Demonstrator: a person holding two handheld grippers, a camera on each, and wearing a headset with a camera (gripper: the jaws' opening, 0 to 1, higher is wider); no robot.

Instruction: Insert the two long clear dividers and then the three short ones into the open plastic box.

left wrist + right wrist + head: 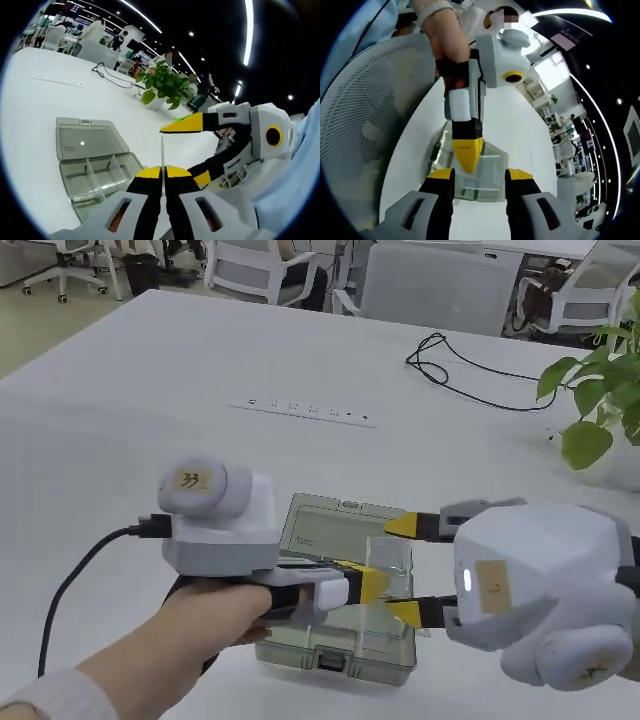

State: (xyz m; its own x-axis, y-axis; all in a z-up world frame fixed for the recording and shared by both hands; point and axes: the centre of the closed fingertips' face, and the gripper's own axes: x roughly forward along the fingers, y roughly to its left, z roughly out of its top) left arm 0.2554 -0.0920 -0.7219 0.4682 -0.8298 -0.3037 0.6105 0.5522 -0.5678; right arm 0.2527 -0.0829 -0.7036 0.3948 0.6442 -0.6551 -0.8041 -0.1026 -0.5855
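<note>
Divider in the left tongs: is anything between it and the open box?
Nothing visible blocks it. The divider is pinched in the left tongs just over the box, which already has some dividers seated. The right tongs are open and straddle the left tongs' tip, apparently not beneath it.

The white table (pixel 150 370) stretches wide across the room. At twelve o'clock on it a slim socket strip (pixel 305 410) lies flat, and toward one o'clock a black cable (pixel 450 370) loops loosely over the top. A leafy green plant (pixel 600 390) stands at two o'clock by the edge. Beyond the far side, white office chairs (pixel 265 265) are parked. Long ceiling light strips (pixel 248 30) glow overhead in the left gripper view. A white mesh chair back (pixel 365 135) sits at nine o'clock in the right gripper view.
</note>
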